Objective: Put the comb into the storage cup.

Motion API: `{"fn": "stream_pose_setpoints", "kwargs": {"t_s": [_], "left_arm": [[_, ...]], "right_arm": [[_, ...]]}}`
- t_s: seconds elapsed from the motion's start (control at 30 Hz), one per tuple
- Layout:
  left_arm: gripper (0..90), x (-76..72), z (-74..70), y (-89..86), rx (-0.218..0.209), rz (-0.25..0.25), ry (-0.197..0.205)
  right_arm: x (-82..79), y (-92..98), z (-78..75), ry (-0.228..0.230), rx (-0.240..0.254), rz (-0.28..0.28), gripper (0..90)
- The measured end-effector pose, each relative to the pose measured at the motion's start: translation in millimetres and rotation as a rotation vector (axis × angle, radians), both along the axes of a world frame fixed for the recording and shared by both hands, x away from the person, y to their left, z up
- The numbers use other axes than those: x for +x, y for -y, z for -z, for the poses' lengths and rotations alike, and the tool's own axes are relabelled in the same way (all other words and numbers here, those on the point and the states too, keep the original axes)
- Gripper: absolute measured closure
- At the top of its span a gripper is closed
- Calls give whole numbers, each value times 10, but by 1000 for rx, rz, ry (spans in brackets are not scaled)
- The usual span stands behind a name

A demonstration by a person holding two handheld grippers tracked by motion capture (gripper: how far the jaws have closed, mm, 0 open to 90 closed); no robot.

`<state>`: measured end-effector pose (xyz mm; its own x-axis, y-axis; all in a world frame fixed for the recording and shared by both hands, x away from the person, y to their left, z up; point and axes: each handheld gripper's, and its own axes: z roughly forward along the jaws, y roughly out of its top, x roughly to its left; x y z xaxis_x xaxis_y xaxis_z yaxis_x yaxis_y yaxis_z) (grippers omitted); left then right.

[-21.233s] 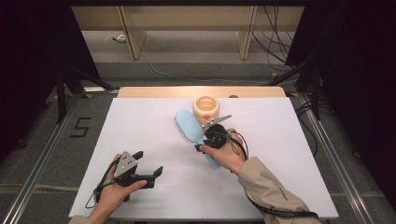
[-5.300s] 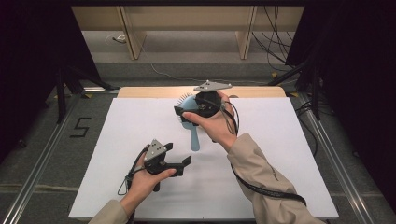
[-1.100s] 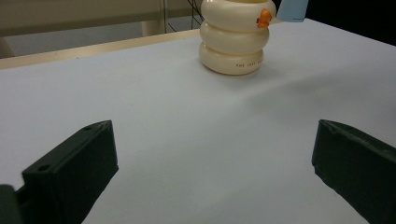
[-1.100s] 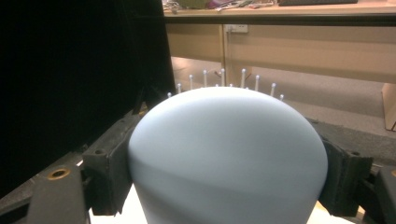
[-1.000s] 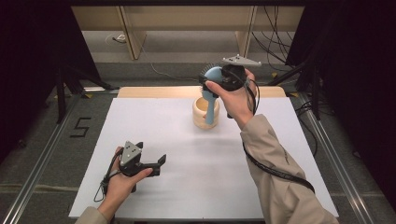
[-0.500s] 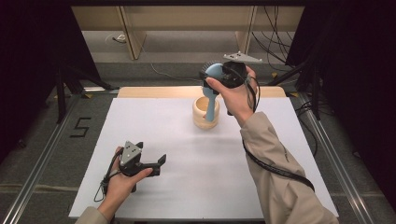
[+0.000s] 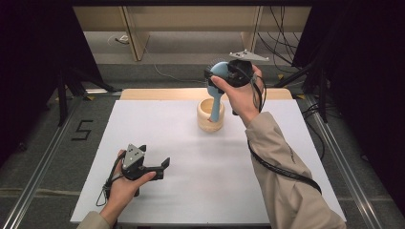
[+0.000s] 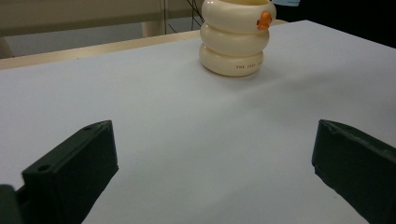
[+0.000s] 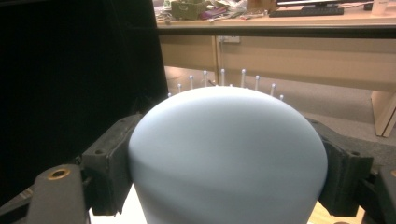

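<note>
At upper centre of the high view, the right gripper (image 7: 220, 75) clamps its jaws on the brush (image 7: 218, 88), handle dipping into the cup (image 7: 210, 116); lower left, the left gripper (image 7: 160, 168) rests wide open, empty, on the counter (image 7: 191, 162).

A pale blue hairbrush (image 7: 217, 88) hangs upright at the far middle of the table, head up with its bristles facing away, handle pointing down into a cream cup (image 7: 210, 116). The cup, ribbed in three rounded rings with a small orange knob near its rim, stands upright.
</note>
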<state>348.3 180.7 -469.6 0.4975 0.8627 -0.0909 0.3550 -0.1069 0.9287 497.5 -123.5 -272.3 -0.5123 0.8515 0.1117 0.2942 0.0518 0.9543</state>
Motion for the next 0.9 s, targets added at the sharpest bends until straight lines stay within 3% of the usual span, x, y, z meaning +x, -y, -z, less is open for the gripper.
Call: {"fn": "stream_pose_setpoints", "kwargs": {"t_s": [0.9], "left_arm": [[0, 3, 4, 3, -3, 1, -2]], "right_arm": [[84, 8, -24, 10, 14, 29, 210]]}}
